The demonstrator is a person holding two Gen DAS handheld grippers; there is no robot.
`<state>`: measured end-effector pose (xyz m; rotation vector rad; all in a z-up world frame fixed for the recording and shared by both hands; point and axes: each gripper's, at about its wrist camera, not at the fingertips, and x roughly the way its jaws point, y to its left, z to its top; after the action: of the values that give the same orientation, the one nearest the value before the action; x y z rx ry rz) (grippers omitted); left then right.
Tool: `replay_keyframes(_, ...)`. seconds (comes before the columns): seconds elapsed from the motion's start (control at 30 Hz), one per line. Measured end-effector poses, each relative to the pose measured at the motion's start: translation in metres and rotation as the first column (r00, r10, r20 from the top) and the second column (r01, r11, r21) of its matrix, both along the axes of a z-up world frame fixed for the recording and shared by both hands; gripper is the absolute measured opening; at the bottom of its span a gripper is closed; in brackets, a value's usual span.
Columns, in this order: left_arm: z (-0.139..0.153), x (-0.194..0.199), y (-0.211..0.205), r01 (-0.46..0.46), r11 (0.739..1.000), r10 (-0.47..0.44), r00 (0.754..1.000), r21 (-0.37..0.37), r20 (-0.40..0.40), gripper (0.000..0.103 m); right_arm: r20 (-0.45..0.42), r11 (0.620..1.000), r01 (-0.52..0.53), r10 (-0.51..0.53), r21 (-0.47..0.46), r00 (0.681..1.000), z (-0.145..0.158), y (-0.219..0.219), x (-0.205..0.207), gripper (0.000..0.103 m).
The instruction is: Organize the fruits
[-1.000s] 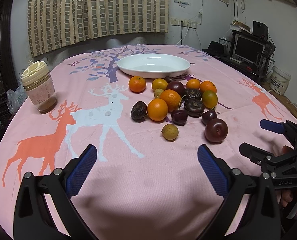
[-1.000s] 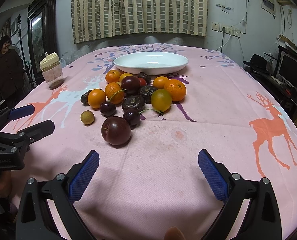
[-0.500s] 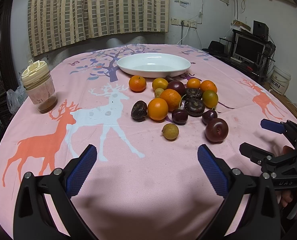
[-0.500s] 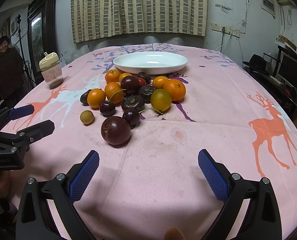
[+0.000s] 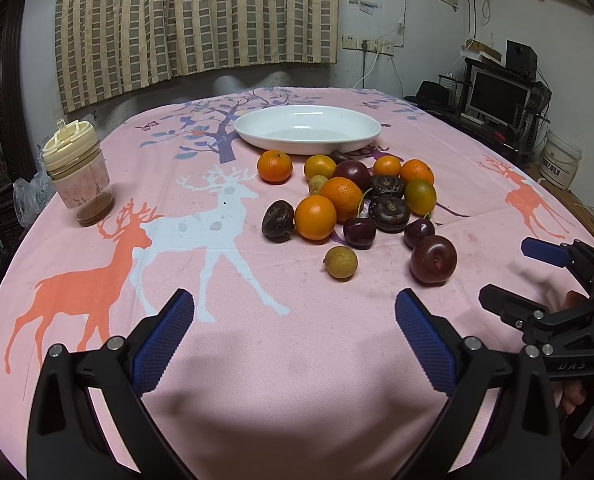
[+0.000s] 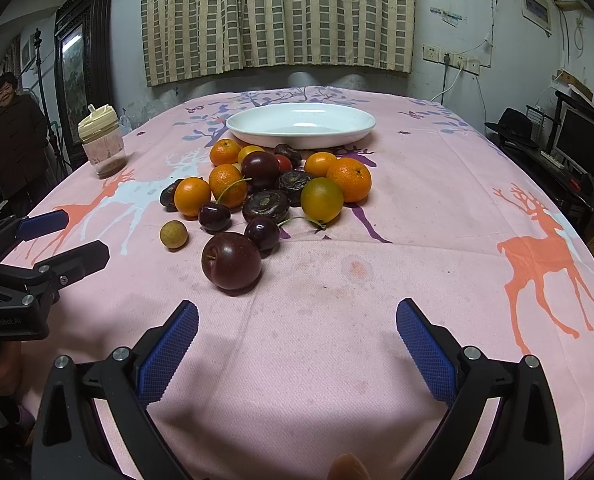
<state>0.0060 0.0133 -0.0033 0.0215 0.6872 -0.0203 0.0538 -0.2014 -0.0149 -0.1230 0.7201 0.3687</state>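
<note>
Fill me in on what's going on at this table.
A person holds a two-finger gripper in each hand, and both the left gripper and right gripper are open and hold nothing, poised above the pink tablecloth. A pile of oranges, dark plums and cherries lies loose in front of the white dish, which has no fruit in it. Sorting hasn't visibly started.

Covering the table: matt pink woven tablecloth (image 6: pixel 417 208), printed with deer. Gleaming at the far side: smooth, glossy white plate (image 6: pixel 301 126); shining nearby, a polished dark red plum (image 6: pixel 231 261) beside dimpled oranges (image 5: pixel 315 217). Showing up close: matt black plastic gripper frames with textured blue rubbery pads (image 6: pixel 169 350) and small metal screws.
</note>
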Motion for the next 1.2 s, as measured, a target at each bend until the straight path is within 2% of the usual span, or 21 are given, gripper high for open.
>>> replay_keyframes(0.77, 0.0, 0.0, 0.0, 0.0, 1.0, 0.0, 1.0, -0.001, -0.001, 0.099, 0.0, 1.0, 0.0, 0.0, 0.001, 1.0, 0.0, 0.0, 0.0, 0.099)
replay_keyframes(0.97, -0.002, 0.0, 0.002, 0.001, 1.0, -0.002, 1.0, -0.014, -0.006, 0.099, 0.013, 0.999, 0.001, -0.001, -0.034, 1.0, 0.004, 0.006, 0.003, 0.099)
replay_keyframes(1.07, -0.005, 0.0, 0.006, 0.002, 0.999, -0.003, 1.0, -0.034, -0.009, 0.099, -0.029, 0.999, -0.029, 0.029, -0.015, 0.999, 0.006, 0.015, 0.014, 0.092)
replay_keyframes(1.13, -0.005, 0.0, 0.008, 0.003, 0.999, -0.004, 1.0, -0.051, -0.013, 0.099, -0.082, 0.998, -0.061, 0.059, -0.012, 0.995, 0.001, 0.024, 0.023, 0.079)
replay_keyframes(1.2, -0.005, -0.001, 0.011, 0.002, 0.998, -0.003, 1.0, -0.066, -0.014, 0.099, -0.126, 0.996, -0.092, 0.09, -0.012, 0.988, -0.003, 0.034, 0.03, 0.072)
